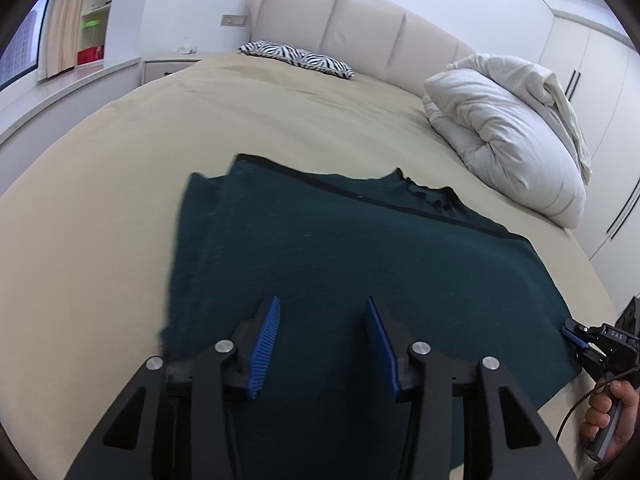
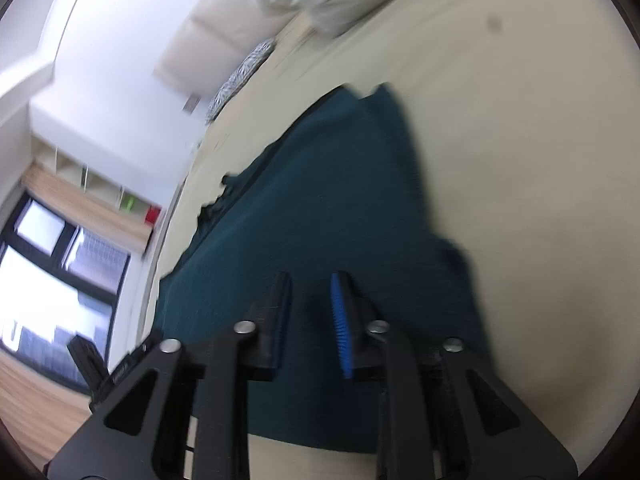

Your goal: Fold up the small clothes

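A dark teal garment (image 1: 340,248) lies spread flat on the beige bed sheet (image 1: 100,208). My left gripper (image 1: 322,312) is open and empty, its blue-padded fingers hovering over the garment's near part. In the left wrist view my right gripper (image 1: 576,334) sits at the garment's right edge, held by a hand. In the tilted, blurred right wrist view the right gripper (image 2: 310,292) is open with a narrower gap over the same garment (image 2: 320,216); nothing shows between its fingers.
A white folded duvet (image 1: 512,136) lies at the bed's far right, and a zebra-print pillow (image 1: 298,58) sits by the cream headboard (image 1: 340,20). White wardrobes (image 1: 592,64) stand to the right, with shelves and a window to the left.
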`<state>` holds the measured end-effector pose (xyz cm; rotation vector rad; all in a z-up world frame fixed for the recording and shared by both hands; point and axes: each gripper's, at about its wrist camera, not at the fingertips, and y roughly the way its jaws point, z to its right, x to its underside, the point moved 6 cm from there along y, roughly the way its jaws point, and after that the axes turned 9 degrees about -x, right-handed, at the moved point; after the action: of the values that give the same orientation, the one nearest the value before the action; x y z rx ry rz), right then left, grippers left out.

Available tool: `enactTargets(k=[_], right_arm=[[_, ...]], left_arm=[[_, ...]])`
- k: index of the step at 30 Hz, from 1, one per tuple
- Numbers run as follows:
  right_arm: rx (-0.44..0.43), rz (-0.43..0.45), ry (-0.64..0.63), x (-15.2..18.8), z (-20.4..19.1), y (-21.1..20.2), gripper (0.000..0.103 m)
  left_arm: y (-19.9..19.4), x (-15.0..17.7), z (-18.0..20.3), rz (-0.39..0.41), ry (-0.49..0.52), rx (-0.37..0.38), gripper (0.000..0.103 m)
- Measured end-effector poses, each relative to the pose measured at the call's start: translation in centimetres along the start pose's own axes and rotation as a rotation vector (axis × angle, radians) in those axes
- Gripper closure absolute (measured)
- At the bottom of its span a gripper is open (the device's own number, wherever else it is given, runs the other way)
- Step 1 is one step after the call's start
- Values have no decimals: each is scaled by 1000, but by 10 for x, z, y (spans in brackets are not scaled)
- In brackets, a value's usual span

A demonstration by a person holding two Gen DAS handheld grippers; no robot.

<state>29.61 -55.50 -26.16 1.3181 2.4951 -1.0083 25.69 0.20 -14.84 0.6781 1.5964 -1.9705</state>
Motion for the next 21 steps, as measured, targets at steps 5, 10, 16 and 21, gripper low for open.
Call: enactTargets(k=[5,10,16,21], right_arm=[[105,59,-33,5,-13,-31,83],[-51,-69,-148,41,-92,-2,68],[-129,-281,-166,102,-132,73,67],[-153,-279,-62,98,-101,82,69]], left_arm=[[-24,7,-26,25,-48,-25,56],[-34,14,-12,28,12,-63,47],[-15,26,-6,-50,66,-97,44],[-12,30,-3,-54,95,-113,41]])
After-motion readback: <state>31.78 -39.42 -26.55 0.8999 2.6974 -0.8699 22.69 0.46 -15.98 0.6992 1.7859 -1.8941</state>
